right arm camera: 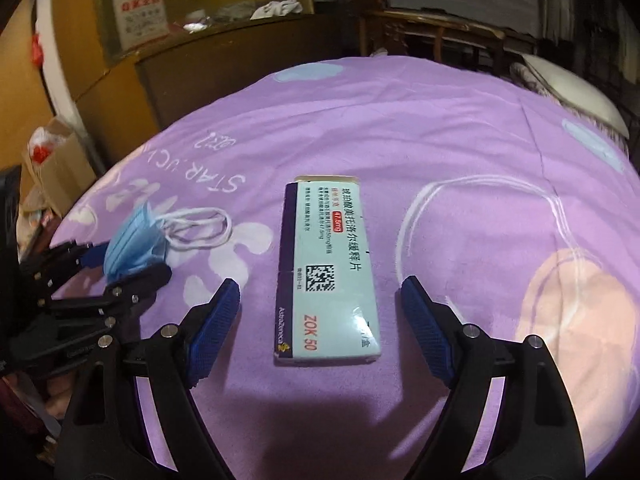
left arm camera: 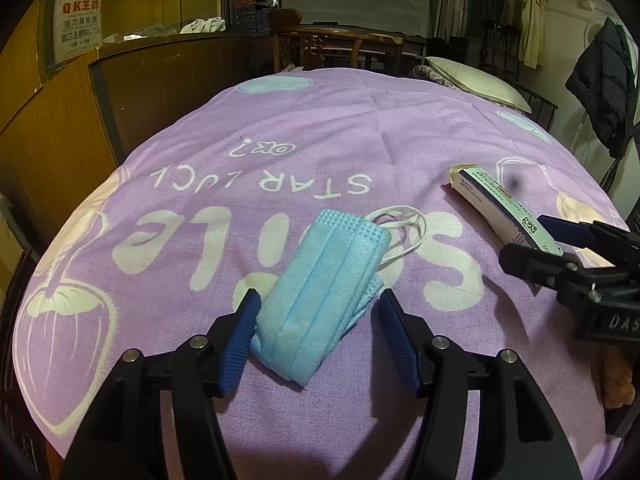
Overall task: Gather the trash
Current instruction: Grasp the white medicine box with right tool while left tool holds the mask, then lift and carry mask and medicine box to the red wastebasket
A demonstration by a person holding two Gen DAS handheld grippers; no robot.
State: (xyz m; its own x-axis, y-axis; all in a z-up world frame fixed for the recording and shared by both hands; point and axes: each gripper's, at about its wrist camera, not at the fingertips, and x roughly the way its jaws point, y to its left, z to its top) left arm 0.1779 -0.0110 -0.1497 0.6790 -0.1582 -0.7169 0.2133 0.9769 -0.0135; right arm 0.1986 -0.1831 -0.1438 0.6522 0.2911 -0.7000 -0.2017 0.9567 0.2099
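Two items on my purple "STAR LUCL" bedspread (left arm camera: 320,128), "ZOK 50" box (right arm camera: 328,272) between my wide right hand-held gripper (right arm camera: 320,312), left hand-held gripper (left arm camera: 316,328) half-open around blue mask (left arm camera: 320,296), both angled down.

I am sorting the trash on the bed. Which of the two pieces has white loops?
The folded blue face mask: white ear loops stick out of its far end. The medicine box is a flat printed carton without any.

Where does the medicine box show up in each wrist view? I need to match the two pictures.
Left wrist view: the medicine box lies at the right edge on the purple bedsheet, its near end by the right gripper.
Right wrist view: the medicine box lies in the centre, lengthwise between the gripper's open fingers, untouched.
Shared landmark: the blue face mask, left of the box in both views.
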